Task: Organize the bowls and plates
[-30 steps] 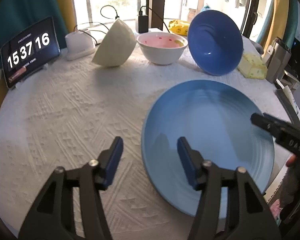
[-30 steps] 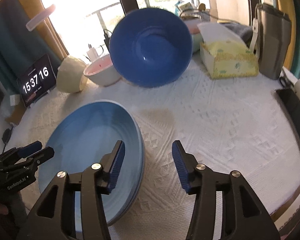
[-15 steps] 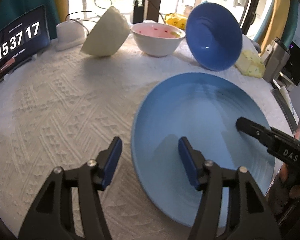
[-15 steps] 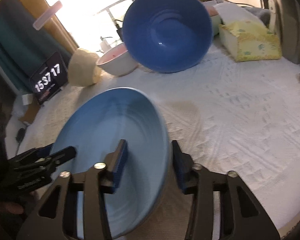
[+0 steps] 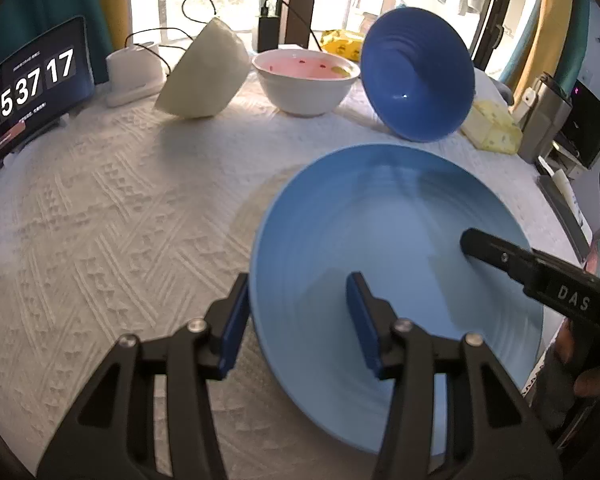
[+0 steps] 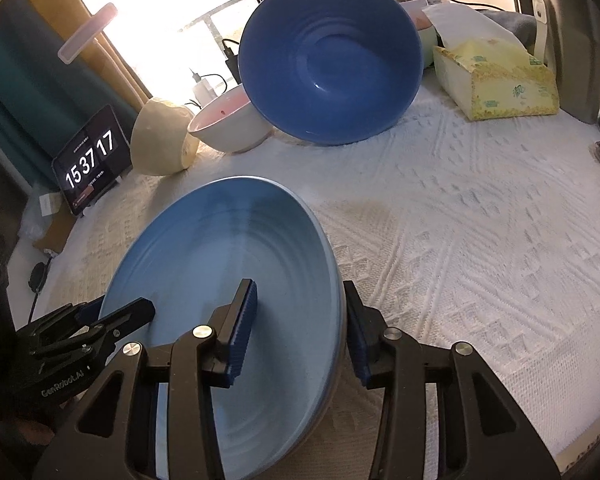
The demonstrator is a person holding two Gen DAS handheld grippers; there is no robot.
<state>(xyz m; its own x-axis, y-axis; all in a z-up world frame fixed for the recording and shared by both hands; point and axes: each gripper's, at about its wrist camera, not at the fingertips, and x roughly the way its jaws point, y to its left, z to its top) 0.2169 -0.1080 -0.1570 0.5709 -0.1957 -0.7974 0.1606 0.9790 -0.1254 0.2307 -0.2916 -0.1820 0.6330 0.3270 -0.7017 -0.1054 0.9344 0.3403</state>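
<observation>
A stack of light blue plates (image 5: 380,240) (image 6: 220,260) lies on the white tablecloth in front of me. My left gripper (image 5: 298,280) straddles its left rim: one pad sits outside the rim and one over the inside, and the jaws are closing. My right gripper (image 6: 299,286) is shut on the right rim, with one pad on the inner slope and one against the outer edge. Each gripper shows in the other's view at the far rim. Behind stand a tilted dark blue bowl (image 5: 416,80) (image 6: 332,60), a white bowl (image 5: 306,84) with a pink inside, and a cream bowl (image 5: 204,76) on its side.
A tablet clock (image 5: 32,92) leans at the back left beside a white charger (image 5: 132,72) with cables. A yellow tissue box (image 6: 496,76) sits at the back right near a grey appliance (image 6: 568,40). The table edge runs close on the right.
Both grippers slid inward over the plates' opposite rims. The right jaws narrowed onto the right rim, then the left jaws began narrowing on the left rim.
</observation>
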